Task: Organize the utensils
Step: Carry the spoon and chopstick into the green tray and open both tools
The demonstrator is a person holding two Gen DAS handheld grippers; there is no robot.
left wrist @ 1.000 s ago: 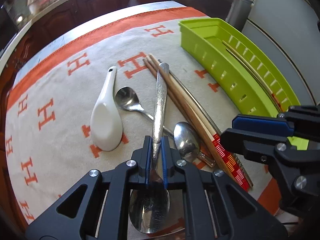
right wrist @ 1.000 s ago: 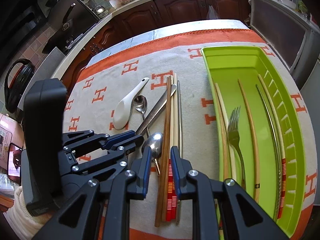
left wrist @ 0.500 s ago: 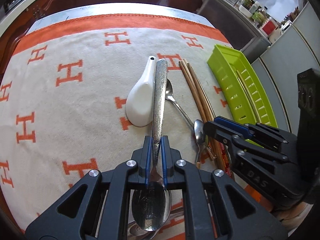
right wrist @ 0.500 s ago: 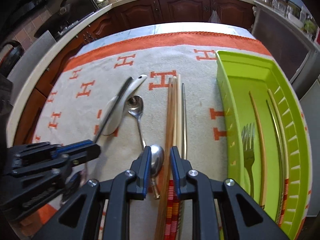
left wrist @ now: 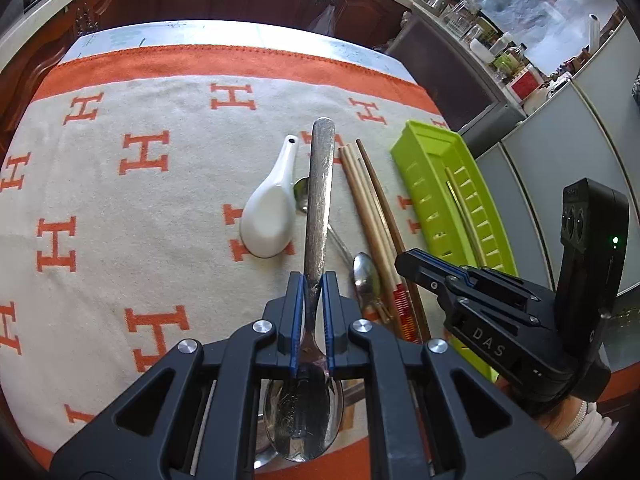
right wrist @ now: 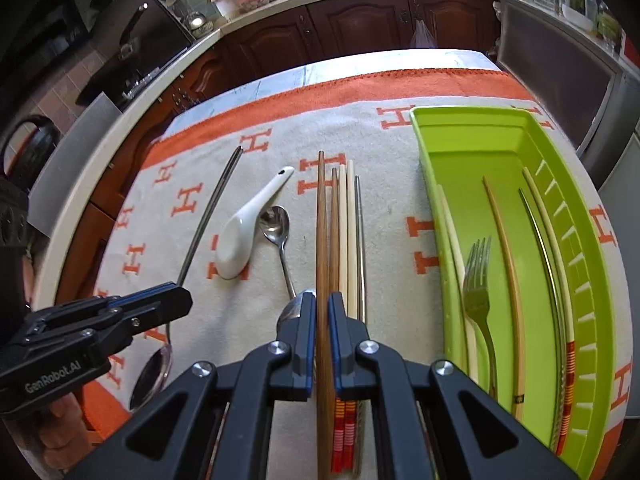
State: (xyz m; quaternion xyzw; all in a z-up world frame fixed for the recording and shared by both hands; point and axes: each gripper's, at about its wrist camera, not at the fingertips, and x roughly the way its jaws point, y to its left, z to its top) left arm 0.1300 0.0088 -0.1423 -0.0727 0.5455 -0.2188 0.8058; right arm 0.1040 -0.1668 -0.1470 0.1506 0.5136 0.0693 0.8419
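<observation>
Green tray (right wrist: 560, 240) right of the tongs holds a fork (right wrist: 478, 280) and chopsticks (right wrist: 504, 264); left tongs (left wrist: 314, 312) clamp a steel spoon (left wrist: 316, 208), right tongs (right wrist: 322, 332) pinch a brown chopstick (right wrist: 321, 220) — remaining utensils lie ahead on the counter.

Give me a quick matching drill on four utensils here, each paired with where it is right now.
Things:
1. large patterned metal spoon
2. dark brown wooden chopstick
3. silver metal fork
4. white ceramic soup spoon

Places:
A. lying inside the lime green plastic tray
B. between the fingers of the right gripper
C. lying free on the cream and orange towel, beside a small metal spoon
D. clamped in the left gripper, lifted off the towel

Pairs: 1-D, 2-B, 3-A, 4-C
</observation>
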